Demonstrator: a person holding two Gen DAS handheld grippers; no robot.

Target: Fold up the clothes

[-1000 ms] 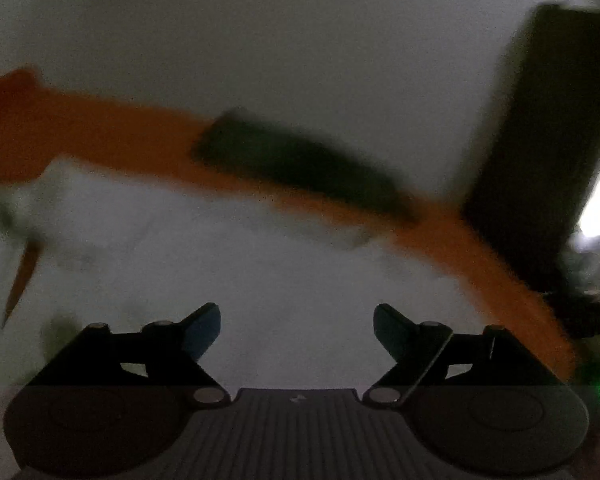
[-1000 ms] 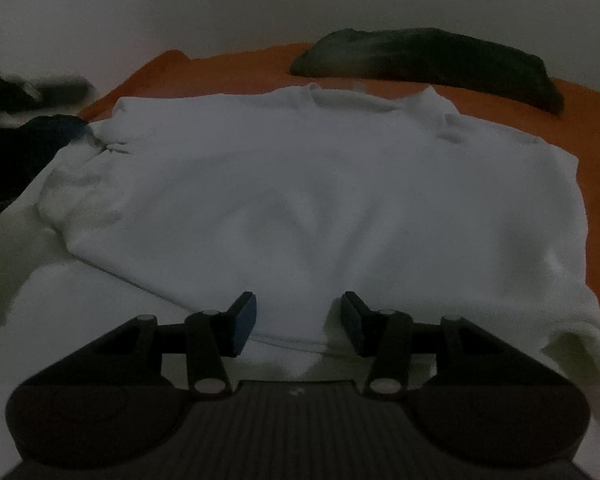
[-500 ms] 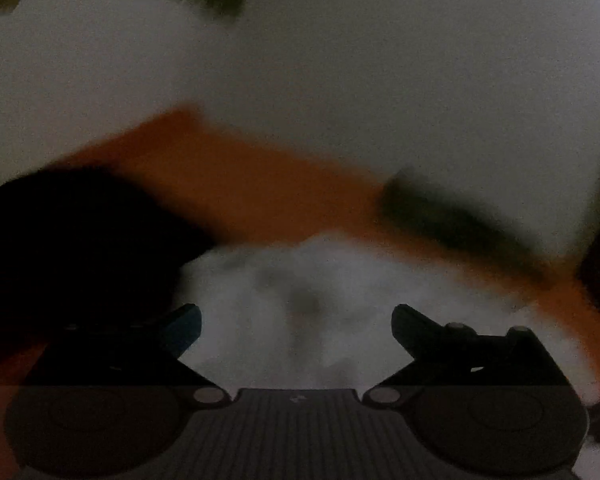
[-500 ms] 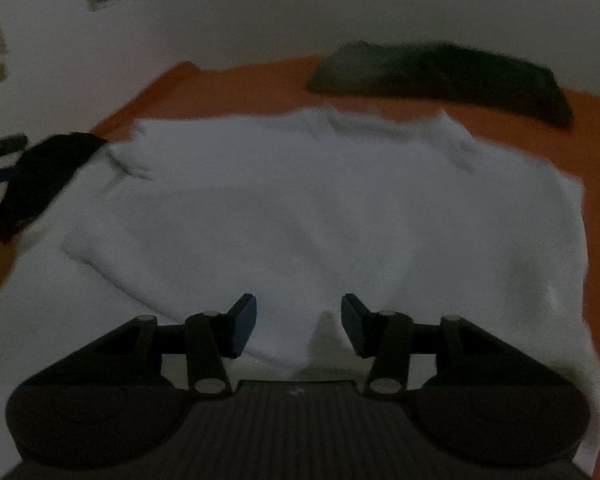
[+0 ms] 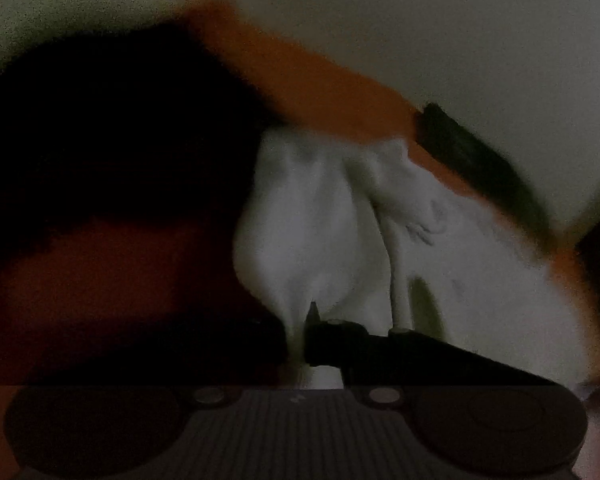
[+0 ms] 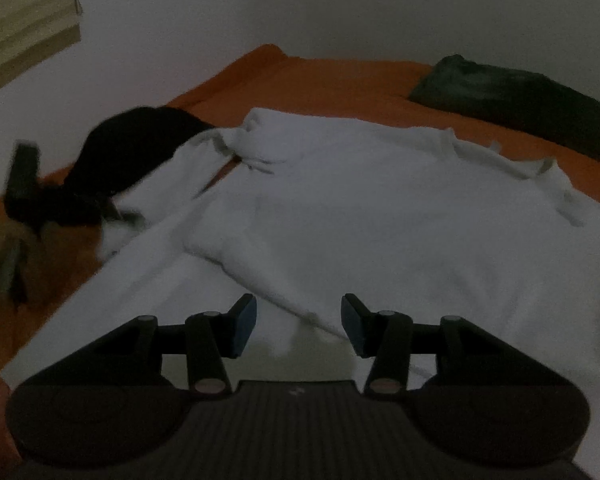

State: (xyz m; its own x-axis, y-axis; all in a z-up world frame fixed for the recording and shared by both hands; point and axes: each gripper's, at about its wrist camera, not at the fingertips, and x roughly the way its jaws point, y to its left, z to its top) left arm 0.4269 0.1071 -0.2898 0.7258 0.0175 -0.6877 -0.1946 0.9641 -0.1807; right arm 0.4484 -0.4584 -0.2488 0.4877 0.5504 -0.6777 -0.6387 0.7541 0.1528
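A white long-sleeved garment (image 6: 380, 208) lies spread on an orange bedsheet (image 6: 332, 84). My right gripper (image 6: 299, 324) hovers open over its near hem, with nothing between the fingers. In the left wrist view my left gripper (image 5: 298, 332) is shut on a bunched fold of the white garment (image 5: 332, 240), which rises in creases from the jaws. The garment's left sleeve (image 6: 172, 200) runs out to the left edge of the bed, where the picture is blurred.
A black garment (image 6: 136, 148) lies heaped at the bed's left side, beside the sleeve, and fills the left of the left wrist view (image 5: 120, 140). A dark green pillow (image 6: 520, 100) rests at the back right. White walls stand behind the bed.
My left gripper swung left toward the black garment, opened wide, then closed on the white cloth. My right gripper rose and drew back, still open. The sleeve now stretches leftward.
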